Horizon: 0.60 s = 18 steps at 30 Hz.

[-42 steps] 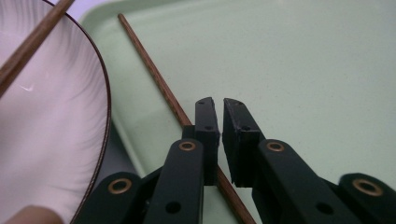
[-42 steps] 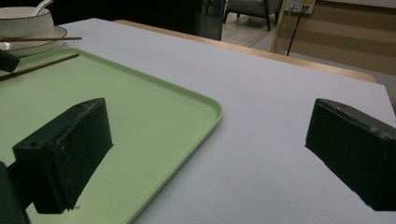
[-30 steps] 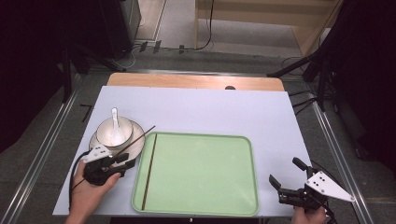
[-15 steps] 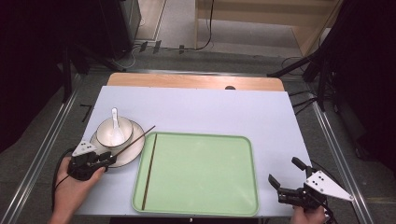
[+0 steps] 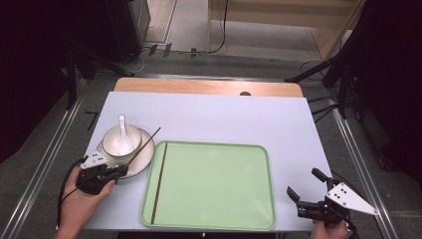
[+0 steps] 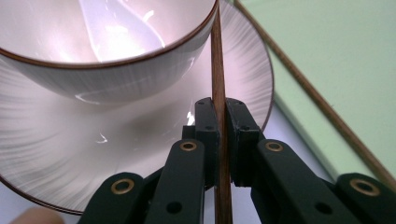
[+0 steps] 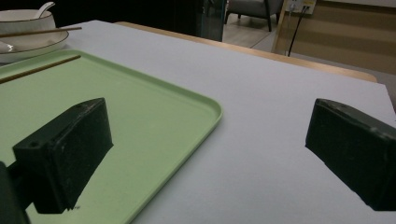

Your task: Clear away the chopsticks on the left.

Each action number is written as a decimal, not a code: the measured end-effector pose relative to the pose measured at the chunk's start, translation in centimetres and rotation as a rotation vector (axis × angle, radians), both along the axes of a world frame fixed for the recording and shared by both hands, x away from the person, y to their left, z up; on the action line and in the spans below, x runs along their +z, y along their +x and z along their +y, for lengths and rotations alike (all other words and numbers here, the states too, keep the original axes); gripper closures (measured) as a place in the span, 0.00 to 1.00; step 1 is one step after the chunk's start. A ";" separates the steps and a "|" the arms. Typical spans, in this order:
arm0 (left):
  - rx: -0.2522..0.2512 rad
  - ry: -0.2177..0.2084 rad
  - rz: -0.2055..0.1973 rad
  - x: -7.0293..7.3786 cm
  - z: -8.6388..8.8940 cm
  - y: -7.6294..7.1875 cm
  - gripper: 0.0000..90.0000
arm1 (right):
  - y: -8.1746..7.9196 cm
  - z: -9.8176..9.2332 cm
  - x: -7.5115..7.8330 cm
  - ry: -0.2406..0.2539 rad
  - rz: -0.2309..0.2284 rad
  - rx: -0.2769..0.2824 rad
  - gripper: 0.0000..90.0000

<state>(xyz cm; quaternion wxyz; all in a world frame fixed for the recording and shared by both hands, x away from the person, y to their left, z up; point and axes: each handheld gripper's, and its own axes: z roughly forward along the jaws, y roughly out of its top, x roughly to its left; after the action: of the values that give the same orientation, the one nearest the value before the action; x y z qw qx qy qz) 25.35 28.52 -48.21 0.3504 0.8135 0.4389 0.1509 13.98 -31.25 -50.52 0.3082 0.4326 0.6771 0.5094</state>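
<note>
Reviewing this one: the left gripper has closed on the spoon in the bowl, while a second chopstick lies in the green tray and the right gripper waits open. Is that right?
Not quite. The left gripper has closed on a chopstick leaning across the plate beside the bowl, not on the spoon, as the left gripper view shows. The rest holds: the other chopstick lies in the green tray and the right gripper waits open.

Gloss on the china, matt nearly everywhere else

The bowl (image 6: 107, 51) and saucer (image 6: 140, 154) look like glazed white ceramic; the chopstick (image 6: 218, 84) is smooth brown wood, the tray (image 5: 214, 184) satin green plastic, the left gripper (image 6: 219, 140) matt black plastic with brass-coloured rivets.
</note>
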 end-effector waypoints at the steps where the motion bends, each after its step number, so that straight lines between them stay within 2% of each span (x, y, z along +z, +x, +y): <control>1: -0.004 -0.002 -0.006 0.2 -0.1 -0.2 0.95 | 0.0 0.0 0.0 0.002 0.001 -0.001 0.01; 3: -0.009 -0.013 -0.014 0.4 -0.5 -0.5 0.95 | 0.1 0.0 0.0 0.001 0.003 -0.002 0.01; 6: -0.019 -0.039 -0.002 0.8 -1.3 -0.9 0.95 | 0.1 0.1 0.0 -0.004 0.003 0.000 0.01; 9: -0.047 -0.057 -0.002 1.0 -2.6 -1.4 0.95 | 0.1 0.1 0.0 -0.003 0.003 -0.002 0.01; 13: -0.071 -0.077 -0.001 0.8 -4.4 -2.1 0.95 | 0.1 0.2 0.1 -0.006 0.000 0.000 0.01; 18: -0.093 -0.117 0.031 0.3 -6.9 -2.8 0.95 | 0.0 0.2 0.1 -0.008 -0.002 0.002 0.01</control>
<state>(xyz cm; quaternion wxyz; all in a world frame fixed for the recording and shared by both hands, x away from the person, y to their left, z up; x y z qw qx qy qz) 22.56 21.65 -47.90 0.3971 0.8133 0.4142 0.0961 14.01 -31.07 -50.41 0.3102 0.4301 0.6791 0.5076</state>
